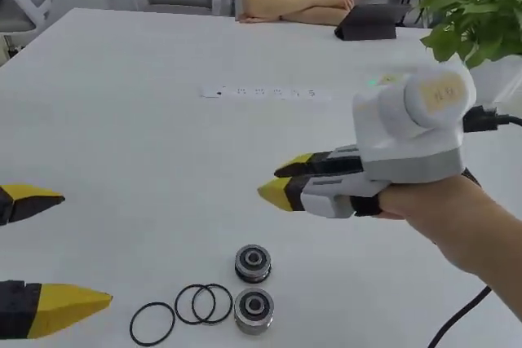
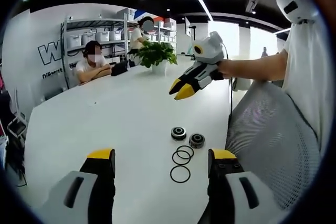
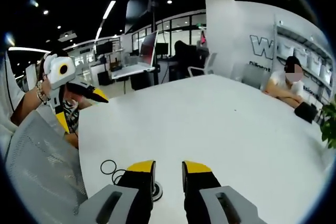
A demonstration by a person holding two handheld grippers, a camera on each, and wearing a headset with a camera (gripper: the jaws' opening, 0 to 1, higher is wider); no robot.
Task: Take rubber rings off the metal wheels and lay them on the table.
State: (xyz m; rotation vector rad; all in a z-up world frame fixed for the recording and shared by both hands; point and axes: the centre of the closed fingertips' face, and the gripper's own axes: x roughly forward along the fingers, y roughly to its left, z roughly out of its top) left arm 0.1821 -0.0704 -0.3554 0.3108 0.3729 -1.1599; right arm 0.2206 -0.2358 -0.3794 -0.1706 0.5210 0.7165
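**Head view: two wheels [image 1: 253,262] sitting flat, three rings [image 1: 204,303] lying beside them**

The wheels are sitting one behind the other on the white table [image 1: 163,144], bores facing up. Each axis is therefore running upright, and any ring left on would be circling the side. Whether a ring is remaining in either groove is too small to tell. The loose rings are lying flat to the left of the near wheel: two overlapping just beside it, the third a little further left.

The right gripper [image 1: 271,183] is hanging above the table, up and to the right of the wheels. Its jaws are pointing left, drawn narrow with a slim gap, and gripping nothing. In the right gripper view, a wheel [image 3: 156,190] is showing low between those jaws.

The left gripper [image 1: 86,250] is waiting at the left edge with its jaws spread wide, empty, and aiming right. In the left gripper view, the wheels [image 2: 178,133] are lying straight ahead beyond the rings [image 2: 180,173].

The right gripper is looking the nearer of the two, though it would be needing to drop and reach a wheel's side. The left is looking better lined up, but the loose rings are lying across its path.
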